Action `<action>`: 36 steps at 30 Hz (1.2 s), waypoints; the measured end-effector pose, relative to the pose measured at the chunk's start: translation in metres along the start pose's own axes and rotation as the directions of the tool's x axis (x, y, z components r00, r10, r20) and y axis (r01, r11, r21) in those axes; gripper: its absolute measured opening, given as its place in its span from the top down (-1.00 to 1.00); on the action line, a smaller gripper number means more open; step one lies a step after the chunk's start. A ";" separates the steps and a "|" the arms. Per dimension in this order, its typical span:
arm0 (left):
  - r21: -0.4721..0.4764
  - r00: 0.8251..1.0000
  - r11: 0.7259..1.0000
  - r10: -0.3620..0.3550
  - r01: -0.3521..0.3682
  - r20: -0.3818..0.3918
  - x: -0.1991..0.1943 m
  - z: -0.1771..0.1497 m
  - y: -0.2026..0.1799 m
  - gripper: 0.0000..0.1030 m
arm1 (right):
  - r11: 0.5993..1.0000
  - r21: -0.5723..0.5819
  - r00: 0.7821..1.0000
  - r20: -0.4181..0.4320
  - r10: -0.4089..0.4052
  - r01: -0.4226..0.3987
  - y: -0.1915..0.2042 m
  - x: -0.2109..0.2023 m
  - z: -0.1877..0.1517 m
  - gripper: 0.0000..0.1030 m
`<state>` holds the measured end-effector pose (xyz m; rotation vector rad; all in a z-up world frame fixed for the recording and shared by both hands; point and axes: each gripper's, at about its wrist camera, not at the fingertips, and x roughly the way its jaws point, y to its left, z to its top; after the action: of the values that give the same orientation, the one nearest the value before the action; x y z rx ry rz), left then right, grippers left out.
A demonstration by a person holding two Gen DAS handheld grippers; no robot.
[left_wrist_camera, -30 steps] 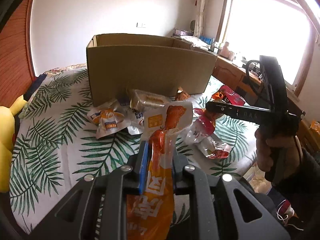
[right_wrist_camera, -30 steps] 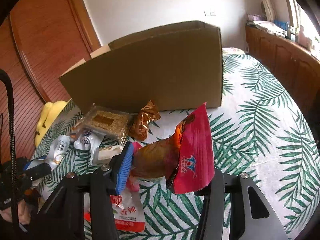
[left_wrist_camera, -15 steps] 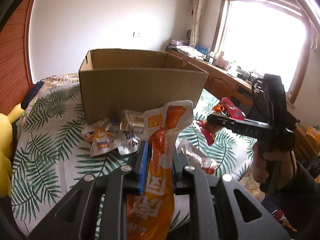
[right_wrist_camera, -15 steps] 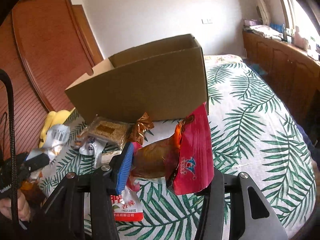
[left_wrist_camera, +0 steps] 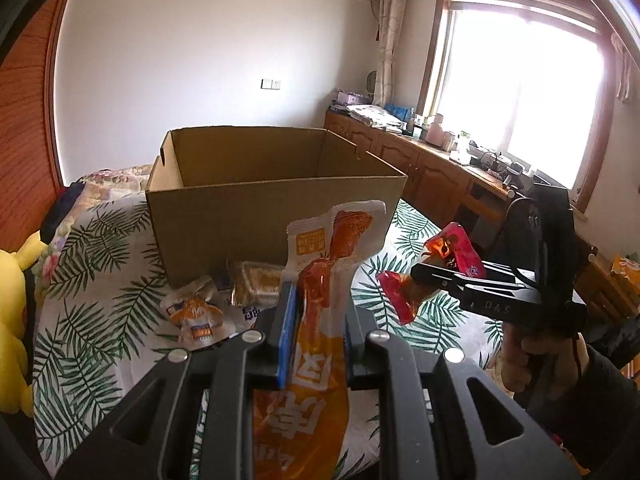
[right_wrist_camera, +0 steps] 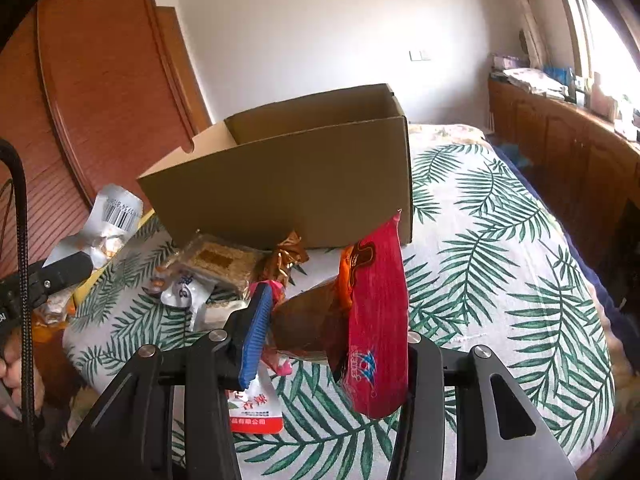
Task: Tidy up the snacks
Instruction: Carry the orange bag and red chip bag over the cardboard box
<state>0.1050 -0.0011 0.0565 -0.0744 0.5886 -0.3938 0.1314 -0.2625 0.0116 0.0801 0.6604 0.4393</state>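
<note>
Snacks are being held in both grippers above a bed [left_wrist_camera: 92, 320] covered in a palm-leaf sheet. The left gripper [left_wrist_camera: 316, 320] is being kept clamped on an orange pouch [left_wrist_camera: 320, 280], whose white top is standing up between the jaws at 12 o'clock from the camera. The right gripper [right_wrist_camera: 332, 340] is being kept closed on a red pack [right_wrist_camera: 376, 320], which is being gripped with its brown contents bulging toward the blue pad at 9 o'clock. In the left view the same red pack [left_wrist_camera: 456, 252] is being seen at 3 o'clock, carried in the right gripper [left_wrist_camera: 436, 276] by a hand [left_wrist_camera: 532, 364].

A box [left_wrist_camera: 276, 196] of plain cardboard is being shown open-topped on the bed at 12 o'clock in both views [right_wrist_camera: 296, 184], with its interior only partly visible. Loose snacks are lying against its near wall: a clear-wrapped bar [right_wrist_camera: 220, 260], a brown twist wrapper [right_wrist_camera: 284, 256], a small white packet [left_wrist_camera: 196, 316] and a red-and-white sachet [right_wrist_camera: 256, 408], the latter lying just under the right jaws.

A yellow plush [left_wrist_camera: 12, 320] is being seen at 9 o'clock at the bed's edge. A wooden counter [left_wrist_camera: 436, 168] is running below the window at 2 o'clock.
</note>
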 end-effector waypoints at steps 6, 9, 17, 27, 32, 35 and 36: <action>0.008 1.000 1.000 -0.003 0.002 0.019 0.001 0.018 0.000 0.69 | 1.000 -0.010 1.000 0.023 0.015 -0.015 0.003 -0.008 0.014 0.15; 0.019 0.999 1.000 0.003 -0.003 0.033 0.000 0.029 0.001 0.69 | 1.000 -0.023 0.999 0.038 0.016 -0.016 0.006 -0.013 0.024 0.15; 0.037 0.998 0.999 0.026 -0.028 0.052 0.005 0.056 0.005 0.69 | 0.998 -0.063 0.997 0.070 0.014 -0.009 0.016 -0.019 0.050 0.15; 0.069 0.996 0.995 0.073 -0.077 0.059 0.019 0.092 0.007 0.68 | 0.997 -0.066 0.996 0.080 0.032 -0.026 0.020 -0.009 0.086 0.15; 0.054 0.996 0.996 0.073 -0.075 0.047 0.029 0.109 0.013 0.68 | 0.997 -0.068 0.997 0.076 0.027 -0.022 0.021 -0.001 0.101 0.15; 0.059 0.996 0.995 0.078 -0.080 0.039 0.035 0.118 0.013 0.68 | 0.998 -0.067 0.997 0.072 0.022 -0.017 0.020 0.006 0.110 0.15; 0.063 0.996 0.995 0.081 -0.083 0.037 0.037 0.121 0.013 0.68 | 0.998 -0.064 0.997 0.071 0.021 -0.016 0.020 0.009 0.113 0.15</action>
<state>0.2045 -0.0086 0.1353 0.0044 0.5429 -0.3311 0.1990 -0.2334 0.1000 0.0413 0.5755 0.4728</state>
